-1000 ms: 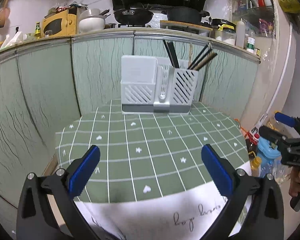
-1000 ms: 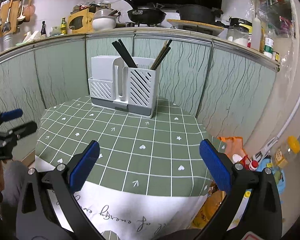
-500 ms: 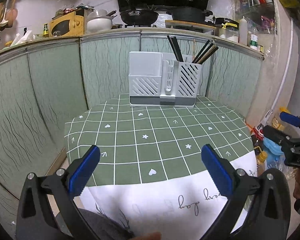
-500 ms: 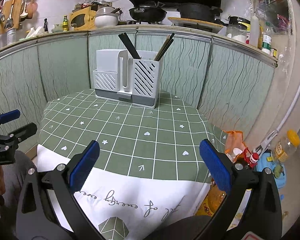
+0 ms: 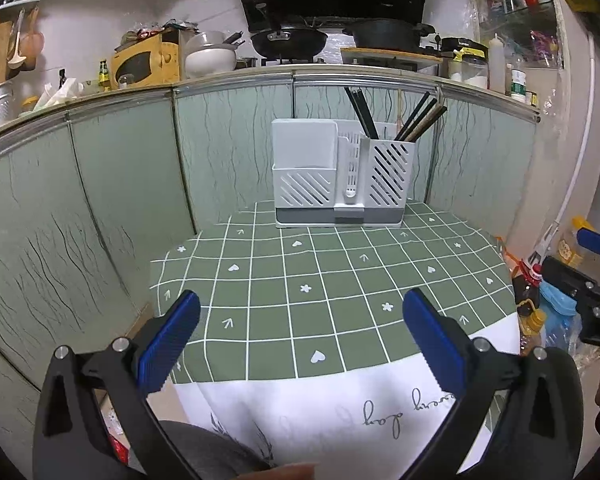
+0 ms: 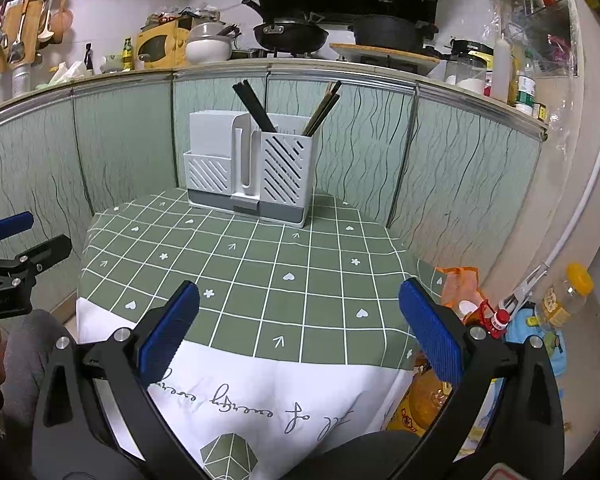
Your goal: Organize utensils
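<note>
A white slotted utensil holder (image 5: 342, 178) stands at the far edge of a small table with a green checked cloth (image 5: 332, 288); it also shows in the right wrist view (image 6: 252, 172). Dark chopsticks (image 5: 362, 114) and brownish chopsticks (image 5: 422, 116) stand in its right compartments, also seen from the right wrist as dark chopsticks (image 6: 256, 108) and brownish chopsticks (image 6: 324, 108). My left gripper (image 5: 300, 340) is open and empty, held back at the table's near edge. My right gripper (image 6: 300, 334) is open and empty, also at the near edge.
Green panelled counter fronts (image 5: 120, 168) wall the table behind and left. The counter carries pans (image 5: 288, 40), a bowl and jars. Bottles and bags (image 6: 496, 320) sit on the floor to the table's right. The white cloth hem (image 6: 260, 392) hangs over the near edge.
Both grippers have drawn back from the holder and risen a little, so the table looks farther and its white hem shows more. Both stayed open and empty.
</note>
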Motion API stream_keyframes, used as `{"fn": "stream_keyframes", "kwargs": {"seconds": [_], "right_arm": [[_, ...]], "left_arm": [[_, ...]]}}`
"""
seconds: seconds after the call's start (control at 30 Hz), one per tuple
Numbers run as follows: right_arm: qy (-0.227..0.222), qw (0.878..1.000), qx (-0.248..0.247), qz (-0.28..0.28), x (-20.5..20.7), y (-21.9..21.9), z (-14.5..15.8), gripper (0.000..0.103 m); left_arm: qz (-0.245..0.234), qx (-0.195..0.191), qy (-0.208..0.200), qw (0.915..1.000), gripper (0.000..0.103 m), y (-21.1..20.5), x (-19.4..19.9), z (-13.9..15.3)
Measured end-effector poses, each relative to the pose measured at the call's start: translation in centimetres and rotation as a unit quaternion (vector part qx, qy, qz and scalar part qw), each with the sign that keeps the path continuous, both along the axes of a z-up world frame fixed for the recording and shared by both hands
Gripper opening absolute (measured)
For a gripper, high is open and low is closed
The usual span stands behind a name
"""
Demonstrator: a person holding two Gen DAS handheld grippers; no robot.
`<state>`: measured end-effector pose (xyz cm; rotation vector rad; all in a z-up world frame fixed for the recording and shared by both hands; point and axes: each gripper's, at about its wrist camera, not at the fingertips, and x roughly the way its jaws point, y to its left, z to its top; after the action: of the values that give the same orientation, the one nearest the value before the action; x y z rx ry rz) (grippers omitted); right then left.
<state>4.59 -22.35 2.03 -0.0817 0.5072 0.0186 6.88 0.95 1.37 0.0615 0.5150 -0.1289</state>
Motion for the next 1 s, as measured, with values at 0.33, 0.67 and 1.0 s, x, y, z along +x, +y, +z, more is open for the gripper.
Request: {"fn": "stream_keyframes", "kwargs": {"seconds": [0.33, 0.67, 1.0], "right_arm": [[-0.008, 1.0, 0.005, 0.0, -0.3, -0.1, 0.6, 0.096], [-0.008, 1.0, 0.009, 0.001, -0.3, -0.2, 0.8, 0.096], [-0.009, 1.0, 0.011, 0.0, -0.4, -0.2, 1.0, 0.096]], "left_arm": [[0.008, 0.004, -0.009, 0.9999, 0.099, -0.2, -0.6, 0.8], [0.011, 0.009, -0.016, 0.9998, 0.099, -0.3, -0.9, 1.4], [0.005, 0.009, -0.009, 0.9999, 0.099, -0.5, -1.1, 1.5]]}}
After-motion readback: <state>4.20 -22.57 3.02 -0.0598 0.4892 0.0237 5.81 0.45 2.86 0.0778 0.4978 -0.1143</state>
